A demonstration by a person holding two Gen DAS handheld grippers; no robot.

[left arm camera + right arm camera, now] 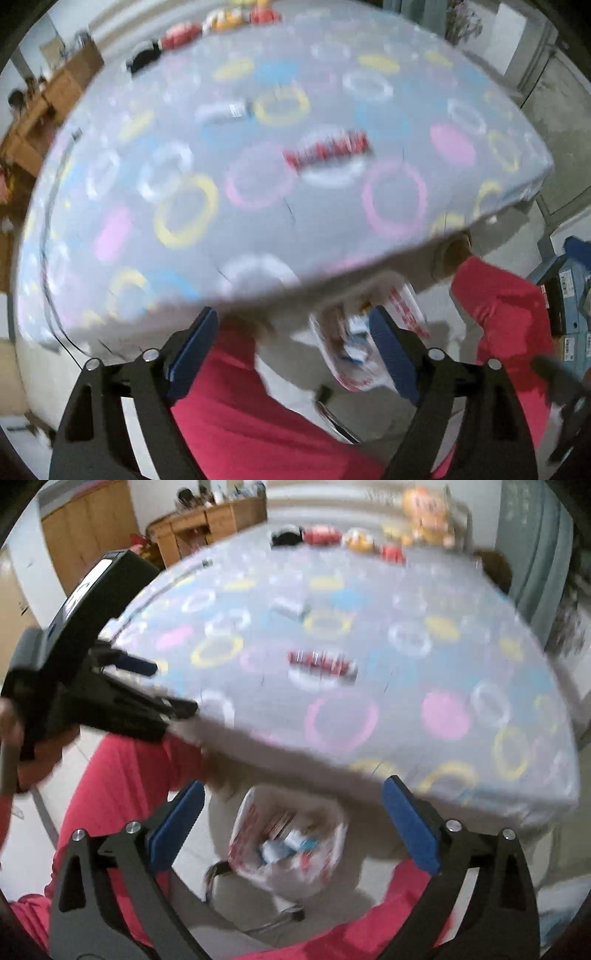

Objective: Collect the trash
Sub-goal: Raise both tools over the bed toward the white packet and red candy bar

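A red and white wrapper lies on the ring-patterned tablecloth; it also shows in the right wrist view. A smaller white wrapper lies farther back, also seen from the right. A white trash bag with several pieces of trash inside hangs below the table's near edge; it shows in the left wrist view too. My left gripper is open and empty above my lap. My right gripper is open and empty over the bag. Both views are blurred.
Toy cars and plush toys line the table's far edge. Wooden cabinets stand behind. My red trousers fill the foreground. The left gripper body shows at the left of the right wrist view. Boxes stand on the floor at right.
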